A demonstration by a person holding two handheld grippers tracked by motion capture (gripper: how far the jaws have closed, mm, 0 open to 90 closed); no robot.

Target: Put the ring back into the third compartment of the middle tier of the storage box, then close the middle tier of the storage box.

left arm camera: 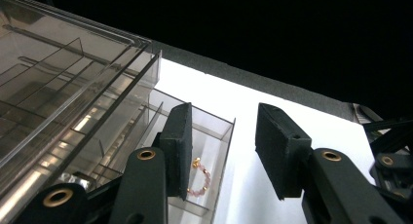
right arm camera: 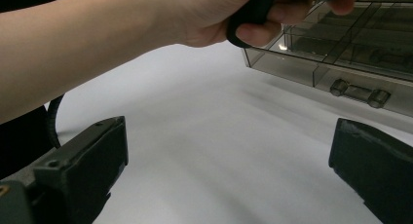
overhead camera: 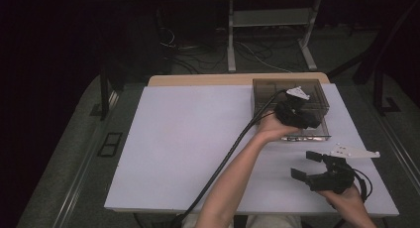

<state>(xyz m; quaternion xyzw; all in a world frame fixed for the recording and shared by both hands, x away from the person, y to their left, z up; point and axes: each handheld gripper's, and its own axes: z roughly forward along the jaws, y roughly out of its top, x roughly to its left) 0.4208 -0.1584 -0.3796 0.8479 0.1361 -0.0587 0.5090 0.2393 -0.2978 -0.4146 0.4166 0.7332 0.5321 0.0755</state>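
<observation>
A smoky clear plastic drawer box (overhead camera: 267, 91) stands at the table's back right. One of its drawers (left arm camera: 214, 131) is pulled out and holds a small pink and gold bead ring (left arm camera: 199, 177). My left gripper (overhead camera: 311, 120) hovers over that drawer's front, reached across by the left arm. It is open (left arm camera: 221, 146), with one finger (left arm camera: 178, 141) at the drawer and nothing between the jaws. My right gripper (overhead camera: 307, 164) is wide open (right arm camera: 229, 160) low over the table, in front of the box (right arm camera: 341, 48), with nothing in it.
A white sheet (overhead camera: 198, 139) covers the table. The person's left forearm (overhead camera: 237, 168) and the left gripper's cable (overhead camera: 223, 161) cross the middle. A lower drawer's handle (right arm camera: 359, 92) faces the right gripper. Cables and a white frame (overhead camera: 270, 20) lie on the floor beyond.
</observation>
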